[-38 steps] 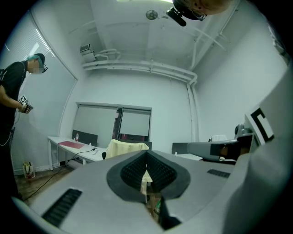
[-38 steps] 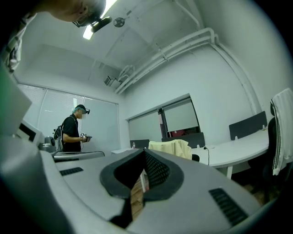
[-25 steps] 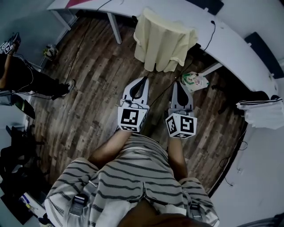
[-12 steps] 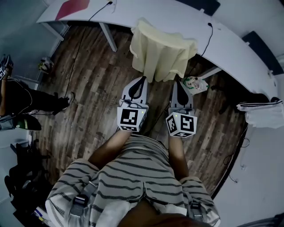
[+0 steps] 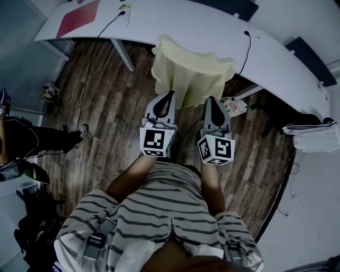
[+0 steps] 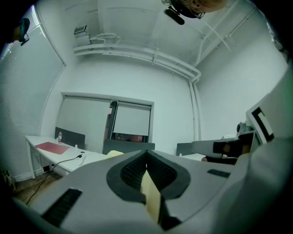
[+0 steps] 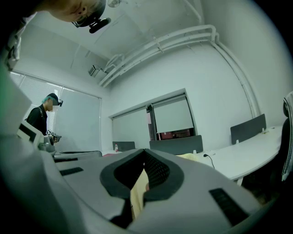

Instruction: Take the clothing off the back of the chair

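A pale yellow garment hangs over a chair back in front of the white desk; the chair itself is hidden under it. Both grippers are held level, side by side, pointing at it. In the head view the left gripper and the right gripper have their tips over the garment's lower hem; whether they touch it I cannot tell. Both pairs of jaws are shut with nothing held. In the left gripper view the garment peeks over the left gripper. In the right gripper view the garment shows past the right gripper.
A long curved white desk runs behind the chair, with a red folder and a cable on it. A plastic bag lies on the wooden floor. Another person stands at left. White striped clothing lies at right.
Both shut grippers have moved forward together towards the chair. The garment and desk now sit closer, and the jaw tips overlap the hem that was ahead of them before.
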The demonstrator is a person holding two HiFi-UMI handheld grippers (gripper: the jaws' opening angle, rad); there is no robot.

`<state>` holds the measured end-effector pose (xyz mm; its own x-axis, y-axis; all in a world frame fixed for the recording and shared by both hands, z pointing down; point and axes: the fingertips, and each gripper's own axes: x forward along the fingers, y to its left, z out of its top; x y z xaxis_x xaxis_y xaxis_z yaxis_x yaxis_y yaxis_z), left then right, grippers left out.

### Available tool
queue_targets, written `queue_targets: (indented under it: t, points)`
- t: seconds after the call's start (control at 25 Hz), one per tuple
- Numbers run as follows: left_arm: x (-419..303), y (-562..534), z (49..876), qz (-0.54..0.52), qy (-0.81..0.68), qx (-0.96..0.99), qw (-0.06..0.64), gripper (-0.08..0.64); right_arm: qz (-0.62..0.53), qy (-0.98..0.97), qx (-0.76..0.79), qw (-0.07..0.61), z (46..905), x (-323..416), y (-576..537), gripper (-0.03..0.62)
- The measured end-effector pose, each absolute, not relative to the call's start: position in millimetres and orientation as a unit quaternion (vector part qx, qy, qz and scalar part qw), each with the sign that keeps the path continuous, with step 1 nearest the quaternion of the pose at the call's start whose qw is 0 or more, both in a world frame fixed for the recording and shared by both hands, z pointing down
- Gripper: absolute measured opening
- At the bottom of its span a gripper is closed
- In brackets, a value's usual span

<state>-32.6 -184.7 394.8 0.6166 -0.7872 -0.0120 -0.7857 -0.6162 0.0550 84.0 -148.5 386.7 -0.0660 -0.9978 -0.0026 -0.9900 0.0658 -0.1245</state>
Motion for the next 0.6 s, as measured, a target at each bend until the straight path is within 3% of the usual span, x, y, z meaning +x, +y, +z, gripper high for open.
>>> queue_targets:
  t: [0.6]
  points:
    - [-26, -220, 405, -0.012, -0.437, 0.899, 0.043, 0.023, -0.05, 0.719, -0.693, 0.031, 393, 96, -176, 0.018]
